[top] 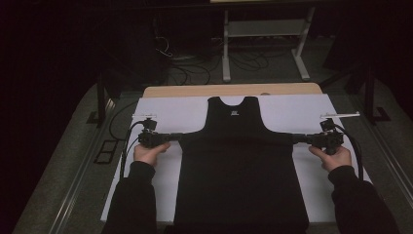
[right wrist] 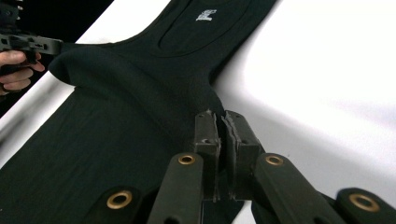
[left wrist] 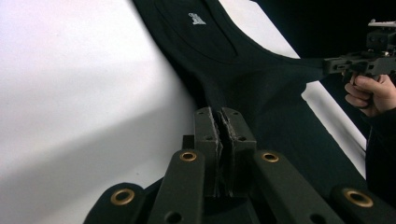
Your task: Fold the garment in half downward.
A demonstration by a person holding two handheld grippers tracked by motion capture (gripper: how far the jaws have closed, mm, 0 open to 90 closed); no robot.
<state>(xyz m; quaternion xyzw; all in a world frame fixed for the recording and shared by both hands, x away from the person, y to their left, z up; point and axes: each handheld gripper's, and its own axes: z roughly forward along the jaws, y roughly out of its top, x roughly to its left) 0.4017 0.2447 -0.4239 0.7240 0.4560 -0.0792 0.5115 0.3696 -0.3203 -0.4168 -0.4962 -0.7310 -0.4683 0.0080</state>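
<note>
Black tank top (top: 241,165): matt knit cloth, fine ribbed weave, small white printed label at the neckline. White sheet (top: 170,109) beneath the tank top: smooth, matt, paper-like. Table edge (top: 195,90) beyond the tank top: light wood finish. Left gripper (left wrist: 219,122) and right gripper (right wrist: 220,125): matt black plastic, brass-coloured rivets, worn pad edges
</note>
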